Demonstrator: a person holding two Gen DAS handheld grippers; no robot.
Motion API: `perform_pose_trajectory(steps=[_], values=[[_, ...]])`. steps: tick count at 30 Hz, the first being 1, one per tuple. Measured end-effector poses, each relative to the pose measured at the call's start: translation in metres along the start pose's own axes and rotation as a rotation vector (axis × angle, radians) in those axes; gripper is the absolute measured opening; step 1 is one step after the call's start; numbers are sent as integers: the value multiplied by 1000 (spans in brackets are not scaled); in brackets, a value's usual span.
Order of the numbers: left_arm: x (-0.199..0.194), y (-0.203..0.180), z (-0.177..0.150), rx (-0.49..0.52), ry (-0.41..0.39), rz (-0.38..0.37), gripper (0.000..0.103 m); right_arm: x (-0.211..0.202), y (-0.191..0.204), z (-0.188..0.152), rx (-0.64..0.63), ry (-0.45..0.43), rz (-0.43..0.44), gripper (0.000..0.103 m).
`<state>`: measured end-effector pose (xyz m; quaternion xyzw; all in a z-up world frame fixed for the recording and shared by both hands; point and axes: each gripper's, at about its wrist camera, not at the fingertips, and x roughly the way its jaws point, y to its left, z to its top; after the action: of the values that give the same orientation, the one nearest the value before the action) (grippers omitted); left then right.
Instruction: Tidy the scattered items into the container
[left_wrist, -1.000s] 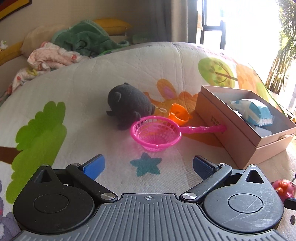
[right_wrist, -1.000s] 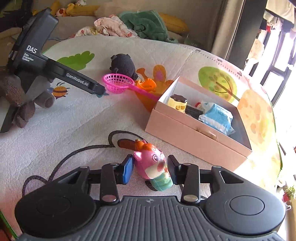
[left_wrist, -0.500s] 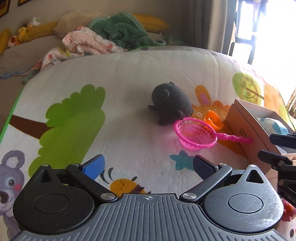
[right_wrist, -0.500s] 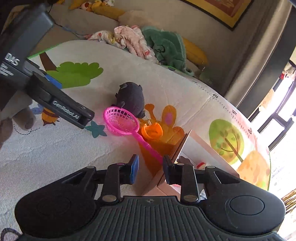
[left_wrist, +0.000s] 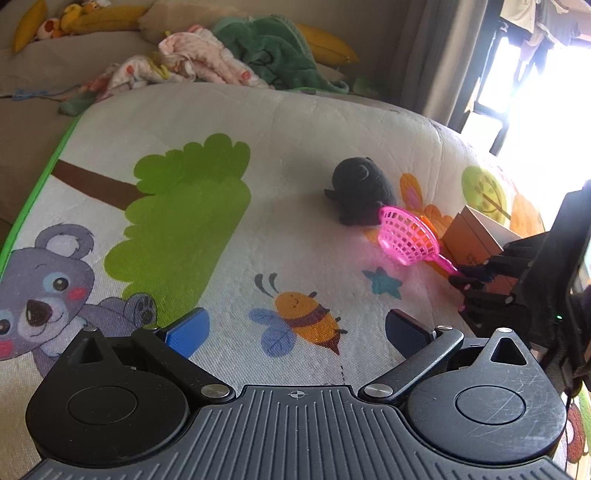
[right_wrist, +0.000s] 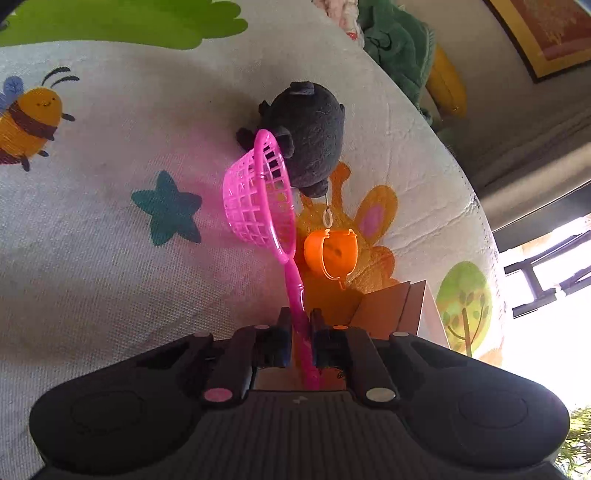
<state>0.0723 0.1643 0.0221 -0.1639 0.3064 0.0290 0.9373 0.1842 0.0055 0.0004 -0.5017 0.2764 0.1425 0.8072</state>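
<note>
My right gripper (right_wrist: 300, 325) is shut on the handle of the pink toy strainer (right_wrist: 258, 195), whose basket is tipped up off the play mat. In the left wrist view the strainer (left_wrist: 408, 236) hangs tilted from the right gripper (left_wrist: 467, 277). A dark plush toy (right_wrist: 306, 136) lies just behind the basket, also in the left wrist view (left_wrist: 360, 190). A small orange toy bucket (right_wrist: 332, 254) lies beside the cardboard box (right_wrist: 399, 306). My left gripper (left_wrist: 295, 328) is open and empty, low over the mat, well back from the toys.
The printed play mat (left_wrist: 207, 206) has a green edge at the left. Crumpled clothes and blankets (left_wrist: 236, 59) and yellow cushions lie behind it. The box corner (left_wrist: 472, 236) stands at the right, by a bright window.
My right gripper moved in to the strainer handle, shut on it and tipped the basket up. My left gripper drew back and swung left.
</note>
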Motion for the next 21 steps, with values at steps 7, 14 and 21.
perform_pose_trajectory(steps=[7,14,21], values=[[-7,-2,0,-25,10,-14,103,-92,9,-36,62,-98,153,7],[-15,-18,1,2,6,-26,103,-155,13,-58,213,-207,442,13],[-29,-19,3,41,-3,54,103,-183,-14,-96,395,-330,476,48]])
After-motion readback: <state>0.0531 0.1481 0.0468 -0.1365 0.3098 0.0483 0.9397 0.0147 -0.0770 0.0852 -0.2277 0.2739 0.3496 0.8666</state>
